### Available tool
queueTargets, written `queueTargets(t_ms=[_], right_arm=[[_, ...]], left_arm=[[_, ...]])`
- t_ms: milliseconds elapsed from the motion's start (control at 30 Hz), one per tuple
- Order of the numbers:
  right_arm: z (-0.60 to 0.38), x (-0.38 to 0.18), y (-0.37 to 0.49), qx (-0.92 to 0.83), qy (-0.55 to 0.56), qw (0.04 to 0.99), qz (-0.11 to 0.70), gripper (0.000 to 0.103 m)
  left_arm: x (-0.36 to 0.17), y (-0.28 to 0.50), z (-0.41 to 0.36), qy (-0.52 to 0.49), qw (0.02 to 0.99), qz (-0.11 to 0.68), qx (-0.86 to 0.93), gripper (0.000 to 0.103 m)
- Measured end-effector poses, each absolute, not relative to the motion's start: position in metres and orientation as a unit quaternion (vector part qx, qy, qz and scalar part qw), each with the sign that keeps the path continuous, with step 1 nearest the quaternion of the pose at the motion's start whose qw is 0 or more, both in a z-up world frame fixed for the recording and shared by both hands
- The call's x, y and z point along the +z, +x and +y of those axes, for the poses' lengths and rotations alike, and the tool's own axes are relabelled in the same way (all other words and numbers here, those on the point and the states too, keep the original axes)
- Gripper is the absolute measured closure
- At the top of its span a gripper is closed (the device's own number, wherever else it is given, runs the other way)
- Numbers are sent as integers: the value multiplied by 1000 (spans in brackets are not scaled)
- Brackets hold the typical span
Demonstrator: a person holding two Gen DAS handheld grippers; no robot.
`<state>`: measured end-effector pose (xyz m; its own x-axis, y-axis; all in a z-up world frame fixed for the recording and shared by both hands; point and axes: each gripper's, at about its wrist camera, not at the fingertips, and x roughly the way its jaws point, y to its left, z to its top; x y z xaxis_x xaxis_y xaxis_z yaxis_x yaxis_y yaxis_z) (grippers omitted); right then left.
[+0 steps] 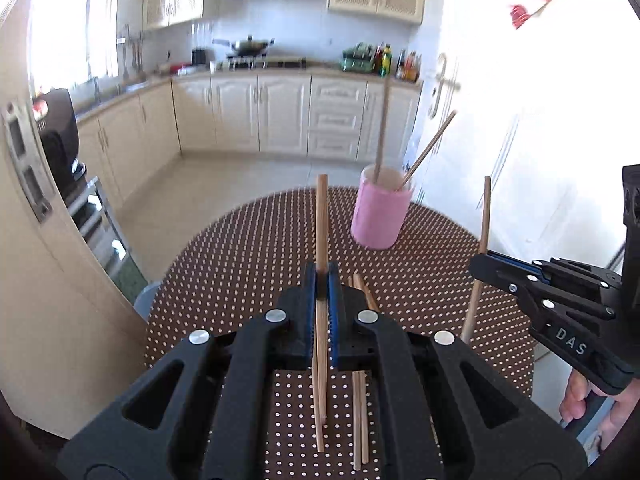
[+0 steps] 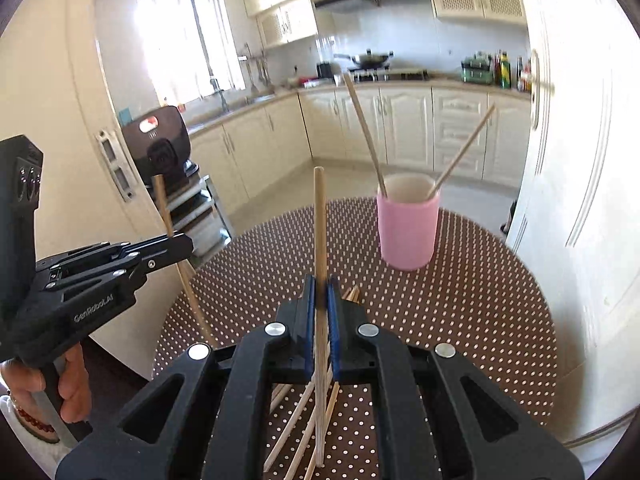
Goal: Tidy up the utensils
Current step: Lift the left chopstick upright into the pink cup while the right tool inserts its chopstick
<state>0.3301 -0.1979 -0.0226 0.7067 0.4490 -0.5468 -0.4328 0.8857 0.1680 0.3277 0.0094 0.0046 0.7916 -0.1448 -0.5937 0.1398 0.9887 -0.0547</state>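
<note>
both grippers, left gripper (image 1: 322,280) and right gripper (image 2: 320,286), each clamped on an upright chopstick (image 1: 321,216) over brown dotted tablecloth (image 1: 248,248); pink cup (image 2: 407,228) beyond, cream kitchen cabinets (image 2: 412,128) behind.

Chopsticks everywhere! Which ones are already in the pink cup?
The two chopsticks leaning apart inside the pink cup. Others lie on the table or stand clamped in the grippers.

The left gripper (image 1: 322,280) pinches one upright chopstick (image 1: 321,220), the right gripper (image 1: 480,266) clamps another chopstick (image 1: 485,216), and the pink cup (image 1: 380,216) holds two.
</note>
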Motion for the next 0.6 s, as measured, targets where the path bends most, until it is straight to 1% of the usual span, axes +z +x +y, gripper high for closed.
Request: queueTargets(t_ms=[233, 367, 600], right_arm=[[-211, -4, 314, 227, 6, 940, 254, 98], [-219, 8, 314, 217, -3, 951, 222, 98], [-225, 18, 328, 207, -16, 958, 199, 98]], left_arm=[[31, 309, -2, -1, 958, 272, -90, 97], [38, 314, -13, 1, 962, 257, -95, 97], [55, 332, -42, 24, 965, 240, -101, 97]])
